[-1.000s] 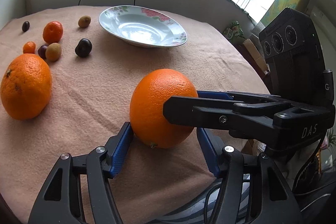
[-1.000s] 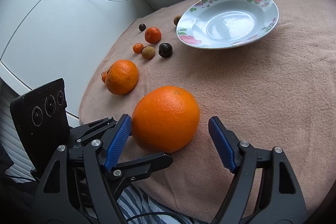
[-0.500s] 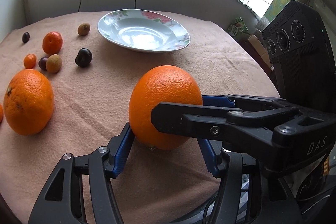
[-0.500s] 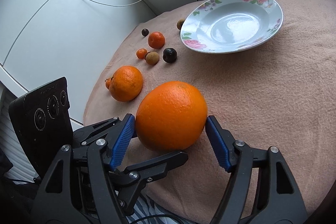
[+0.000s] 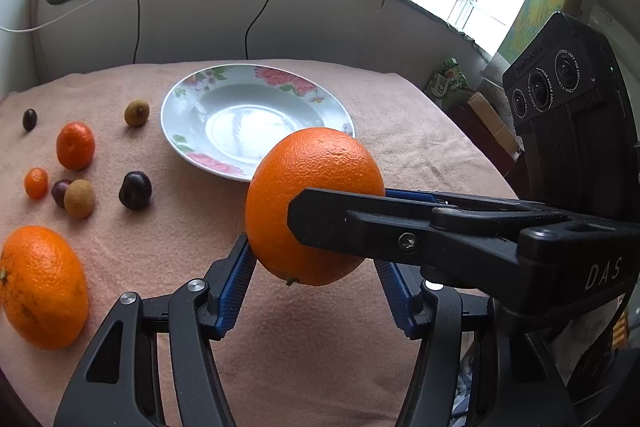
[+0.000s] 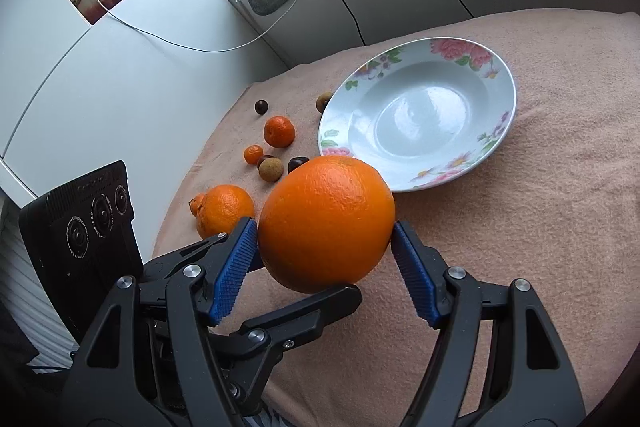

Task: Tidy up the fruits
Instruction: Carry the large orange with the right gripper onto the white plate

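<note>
A large orange [image 5: 316, 187] [image 6: 326, 223] is held in the air above the pink cloth, in front of the flowered plate [image 5: 188, 99] [image 6: 500, 95]. My right gripper [image 6: 324, 247] is shut on it, blue pads on both sides. My left gripper [image 5: 316, 267] sits around the same orange; its left pad touches, the right pad is hidden behind the right gripper's finger [image 5: 400, 227]. A second orange [image 5: 42, 287] [image 6: 224, 209] lies on the cloth to the left.
Small fruits lie left of the plate: a mandarin [image 5: 75, 145], a kumquat [image 5: 36, 183], dark plums [image 5: 136, 190], brown longans [image 5: 79, 199] [image 5: 137, 113], a dark berry [image 5: 29, 119]. Cables hang on the wall behind. The table edge is near on the right.
The right gripper closed on the large orange and it rose off the cloth, toward the plate. Both grippers moved up with it.
</note>
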`<state>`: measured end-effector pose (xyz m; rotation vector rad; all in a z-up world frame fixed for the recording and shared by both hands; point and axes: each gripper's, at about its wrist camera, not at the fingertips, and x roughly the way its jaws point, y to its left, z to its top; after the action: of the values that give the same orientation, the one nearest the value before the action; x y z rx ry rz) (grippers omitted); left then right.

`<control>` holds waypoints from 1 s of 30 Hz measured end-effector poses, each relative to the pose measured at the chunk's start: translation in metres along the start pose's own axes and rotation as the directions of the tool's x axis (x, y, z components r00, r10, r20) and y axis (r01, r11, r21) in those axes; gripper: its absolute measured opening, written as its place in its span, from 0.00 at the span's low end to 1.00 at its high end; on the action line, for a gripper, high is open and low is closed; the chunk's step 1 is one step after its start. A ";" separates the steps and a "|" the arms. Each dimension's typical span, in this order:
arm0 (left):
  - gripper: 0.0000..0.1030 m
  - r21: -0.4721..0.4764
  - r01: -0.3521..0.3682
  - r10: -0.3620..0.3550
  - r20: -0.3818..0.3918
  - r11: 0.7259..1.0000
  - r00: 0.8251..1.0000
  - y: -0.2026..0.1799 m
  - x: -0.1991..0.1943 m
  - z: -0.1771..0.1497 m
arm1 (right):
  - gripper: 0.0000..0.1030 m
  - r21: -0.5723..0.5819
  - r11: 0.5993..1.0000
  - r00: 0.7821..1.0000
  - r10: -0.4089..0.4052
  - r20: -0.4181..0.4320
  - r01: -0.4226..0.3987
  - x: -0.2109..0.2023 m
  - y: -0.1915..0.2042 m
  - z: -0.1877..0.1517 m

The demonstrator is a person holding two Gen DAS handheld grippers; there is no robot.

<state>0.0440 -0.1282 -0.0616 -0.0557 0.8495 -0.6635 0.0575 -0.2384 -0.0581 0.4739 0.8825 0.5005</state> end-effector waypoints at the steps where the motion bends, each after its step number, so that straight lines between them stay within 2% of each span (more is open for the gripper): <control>1: 0.58 0.001 0.000 0.000 0.005 1.000 1.000 0.001 0.001 0.003 | 0.70 -0.002 1.000 1.000 -0.002 0.004 0.002 -0.001 -0.001 0.004; 10: 0.58 -0.024 -0.002 0.003 0.043 1.000 0.999 0.010 0.020 0.032 | 0.70 -0.031 0.999 1.000 -0.024 0.011 0.024 0.008 -0.011 0.040; 23: 0.58 -0.110 -0.030 0.029 -0.005 0.994 1.000 0.030 0.060 0.055 | 0.70 0.005 1.000 0.999 -0.022 -0.042 0.022 0.047 -0.038 0.068; 30: 0.58 -0.105 -0.053 0.053 -0.009 0.993 0.999 0.030 0.063 0.057 | 0.70 0.009 1.000 0.999 -0.022 -0.045 0.022 0.050 -0.043 0.073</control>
<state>0.1296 -0.1521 -0.0751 -0.1257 0.8885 -0.5691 0.1530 -0.2563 -0.0732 0.4623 0.9328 0.4886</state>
